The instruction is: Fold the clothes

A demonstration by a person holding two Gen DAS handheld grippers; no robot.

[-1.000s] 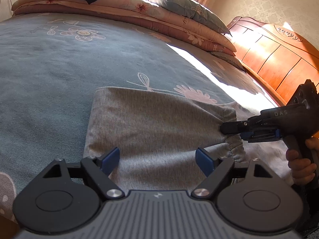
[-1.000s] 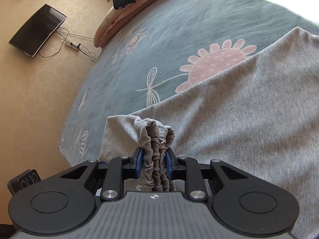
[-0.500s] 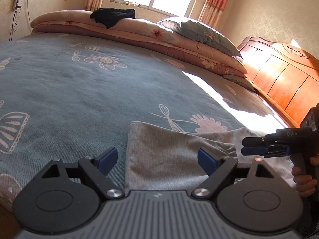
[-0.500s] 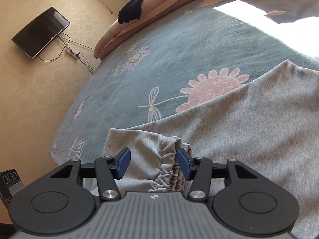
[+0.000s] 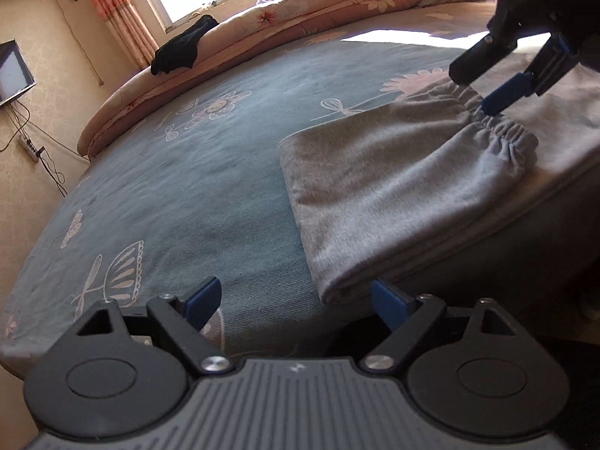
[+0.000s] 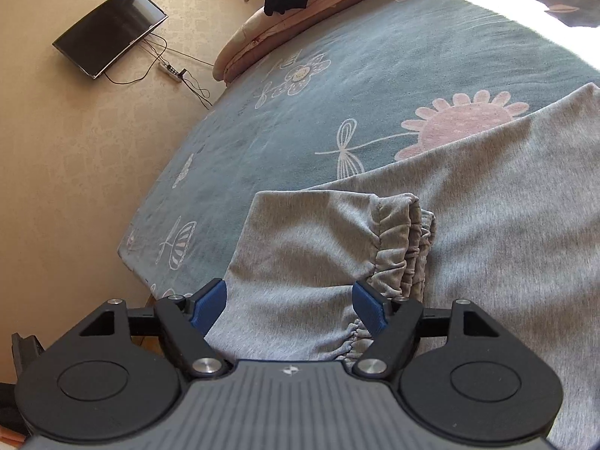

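Grey sweatpants lie on the bed near its front edge, the legs folded over so the elastic cuffs rest on the upper part. They also show in the right wrist view, cuffs bunched. My left gripper is open and empty, low at the bed edge just short of the fold. My right gripper is open and empty above the folded legs; in the left wrist view it hovers just above the cuffs.
The blue floral bedspread covers the bed. Folded quilts with a black garment lie at the far side, pillows behind. A wall TV and a power strip are on the left wall.
My right gripper opened, let go of the cuffs and lifted off them. My left gripper swung back and left to the bed edge, still open.
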